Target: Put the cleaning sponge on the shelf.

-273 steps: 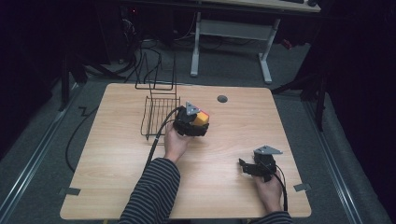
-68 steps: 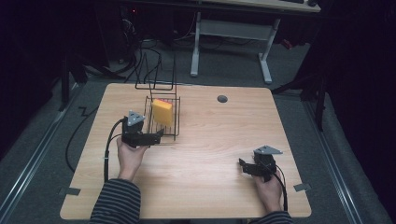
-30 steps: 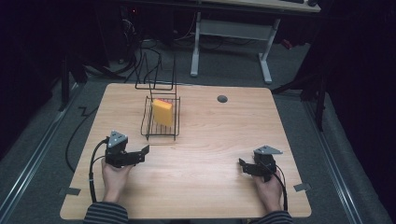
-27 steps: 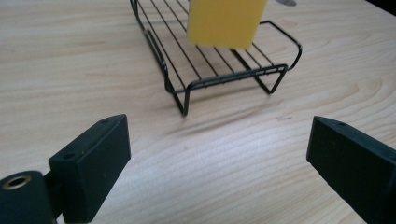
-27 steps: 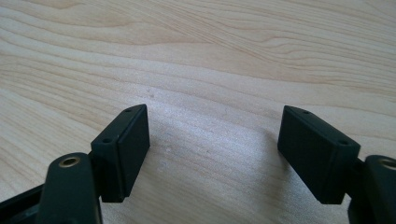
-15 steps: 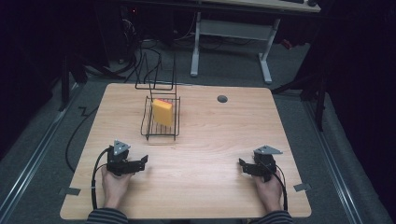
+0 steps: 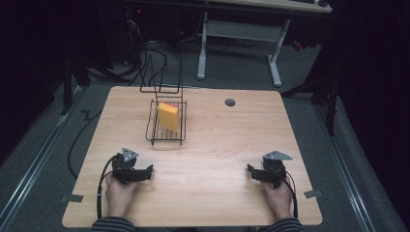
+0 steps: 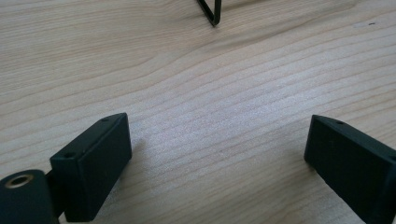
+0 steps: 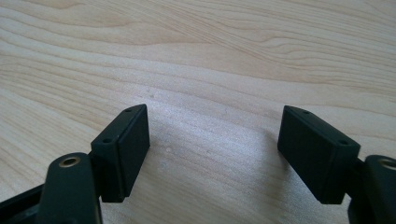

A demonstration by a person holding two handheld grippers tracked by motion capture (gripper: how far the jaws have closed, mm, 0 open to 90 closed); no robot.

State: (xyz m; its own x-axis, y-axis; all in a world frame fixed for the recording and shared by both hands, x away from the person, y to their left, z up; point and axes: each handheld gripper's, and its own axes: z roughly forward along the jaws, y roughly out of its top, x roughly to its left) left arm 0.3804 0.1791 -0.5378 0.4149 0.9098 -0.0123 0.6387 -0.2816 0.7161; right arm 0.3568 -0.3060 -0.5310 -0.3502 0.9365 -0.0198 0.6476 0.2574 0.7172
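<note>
Left gripper (image 7: pixel 146 170) lies low on the wooden table (image 7: pixel 217 145), held in the left hand (image 7: pixel 120 192); jaws parted wide, nothing between them, bare wood beneath. They have just been closing slightly. Right gripper (image 7: pixel 251 170) sits level with it on the opposite side, held in the right hand (image 7: pixel 279 198); jaws likewise spread, released, gripping nothing. Ahead of the left gripper and slightly to its right stands the black wire rack (image 7: pixel 167 123), well apart from both tools. The yellow sponge (image 7: pixel 168 115) stands on edge inside that rack, upright between the wires.
</note>
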